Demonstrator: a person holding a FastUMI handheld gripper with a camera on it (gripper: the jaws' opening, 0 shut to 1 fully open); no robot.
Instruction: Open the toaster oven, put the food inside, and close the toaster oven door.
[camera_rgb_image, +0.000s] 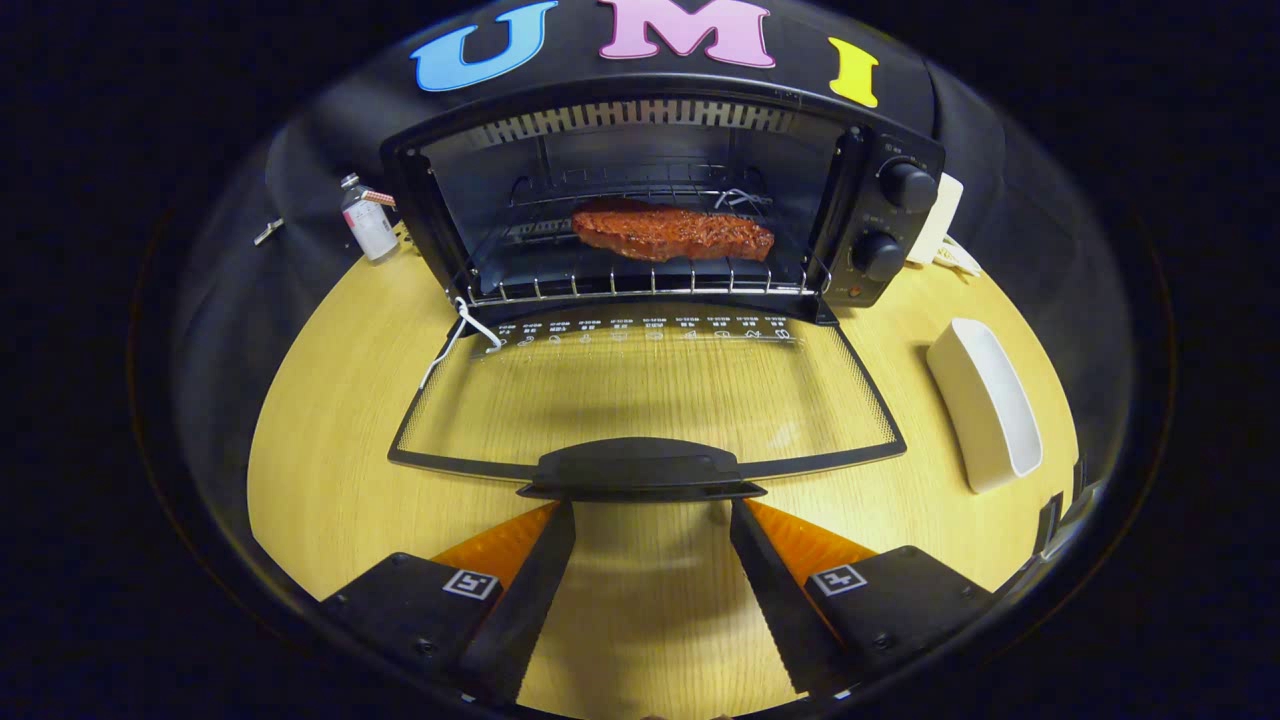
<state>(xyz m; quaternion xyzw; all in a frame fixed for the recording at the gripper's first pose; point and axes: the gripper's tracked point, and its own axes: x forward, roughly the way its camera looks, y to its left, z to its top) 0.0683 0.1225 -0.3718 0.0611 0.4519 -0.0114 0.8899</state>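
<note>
The gripper (645, 515) stands with its two fingers spread wide and nothing between them but bare table; their serrated inner edges run forward to tips that reach the underside of the door handle (640, 468), a smooth, dark, moulded bar shaped like a shallow arch. Whether the tips touch the handle cannot be told. The handle caps the near edge of the toaster oven door (650, 395), which lies folded down flat toward the fingers: a clear glass pane in a thin dark frame with a dotted border and a row of small printed symbols along its hinge side, the pale wood-grain table (330, 450) showing through it. Beyond the door, the toaster oven (660, 190) gapes open, a boxy black metal housing with a slotted vent strip along the top of its cavity and two round knobs (893, 220) stacked on its right panel. Inside, on a wire rack (640, 285) of thin bright rods, lies the food (672, 231), a flat, elongated reddish-brown slab with a rough glazed surface, straight ahead and well beyond the fingertips. A long white ceramic dish (985, 405) with rounded corners sits on the table to the right; a small bottle (367, 220) stands left of the oven.
</note>
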